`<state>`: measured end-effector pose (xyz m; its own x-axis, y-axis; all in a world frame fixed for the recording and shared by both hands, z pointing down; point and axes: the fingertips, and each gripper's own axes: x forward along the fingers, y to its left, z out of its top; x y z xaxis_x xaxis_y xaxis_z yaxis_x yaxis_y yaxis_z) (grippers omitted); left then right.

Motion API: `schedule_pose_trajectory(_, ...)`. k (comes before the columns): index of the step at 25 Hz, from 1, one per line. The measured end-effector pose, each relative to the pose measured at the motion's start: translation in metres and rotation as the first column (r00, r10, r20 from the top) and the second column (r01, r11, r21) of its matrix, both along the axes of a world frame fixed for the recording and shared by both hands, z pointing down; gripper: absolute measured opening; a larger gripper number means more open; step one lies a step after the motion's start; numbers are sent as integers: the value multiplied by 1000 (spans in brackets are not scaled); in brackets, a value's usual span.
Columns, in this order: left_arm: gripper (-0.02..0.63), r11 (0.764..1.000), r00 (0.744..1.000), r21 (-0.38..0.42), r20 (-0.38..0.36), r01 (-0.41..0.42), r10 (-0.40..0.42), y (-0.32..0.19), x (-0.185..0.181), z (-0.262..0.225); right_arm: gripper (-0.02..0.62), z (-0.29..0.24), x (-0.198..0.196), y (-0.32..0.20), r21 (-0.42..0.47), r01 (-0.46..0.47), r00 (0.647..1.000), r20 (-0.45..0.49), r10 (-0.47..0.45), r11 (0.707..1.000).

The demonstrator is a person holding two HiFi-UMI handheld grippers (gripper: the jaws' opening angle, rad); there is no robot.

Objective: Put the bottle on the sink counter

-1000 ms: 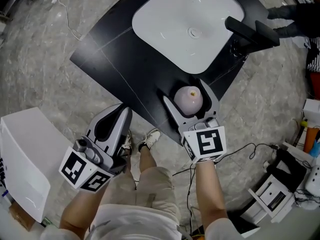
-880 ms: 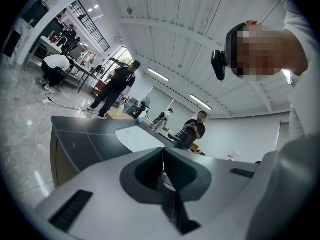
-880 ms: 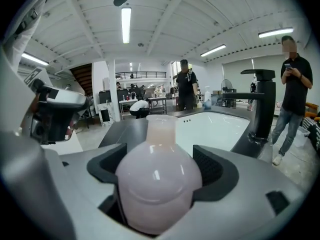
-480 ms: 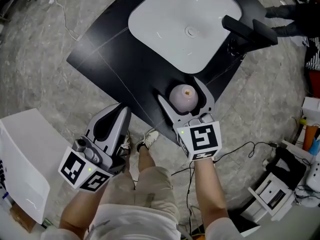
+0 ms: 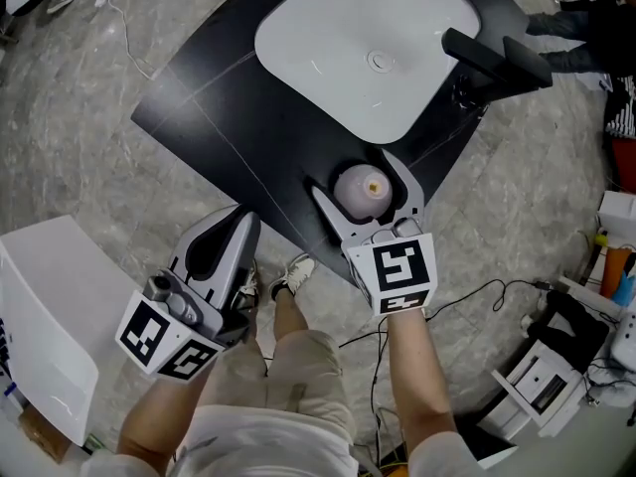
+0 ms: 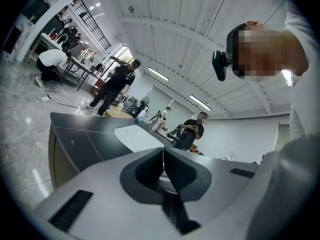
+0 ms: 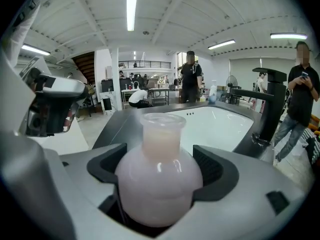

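A round, pale pink bottle (image 5: 365, 190) (image 7: 159, 176) with a short open neck stands upright between the jaws of my right gripper (image 5: 361, 179) (image 7: 162, 170), which is shut on it. In the head view the bottle is over the near corner of the black sink counter (image 5: 238, 117) (image 7: 120, 121), just in front of the white basin (image 5: 363, 43) (image 7: 212, 121); whether it touches the counter I cannot tell. My left gripper (image 5: 217, 239) (image 6: 163, 168) hangs off the counter to the lower left, over the floor, its jaws closed together on nothing.
A black faucet (image 5: 497, 63) (image 7: 270, 104) stands at the basin's right. A white box (image 5: 50, 316) sits on the floor to the left. Cables and white gear (image 5: 542, 386) lie at the right. Several people stand around the room (image 6: 117, 84).
My right gripper has carried the bottle a little forward and left over the counter's corner, toward the basin. The left gripper has stayed where it was.
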<state>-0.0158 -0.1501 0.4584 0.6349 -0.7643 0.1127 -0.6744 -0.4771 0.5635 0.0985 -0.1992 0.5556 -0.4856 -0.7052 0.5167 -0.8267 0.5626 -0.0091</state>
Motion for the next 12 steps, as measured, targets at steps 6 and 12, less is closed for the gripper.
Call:
schedule_pose_trajectory(6, 15, 1000, 1000, 2, -4, 2, -2, 2, -3, -1, 419, 5, -3, 1, -23, 17, 999, -40, -18, 1000)
schedule_pose_trajectory(12, 15, 1000, 1000, 3, -8, 6, -6, 5, -5, -2, 419, 9, -4, 2, -40, 31, 997, -68, -34, 999)
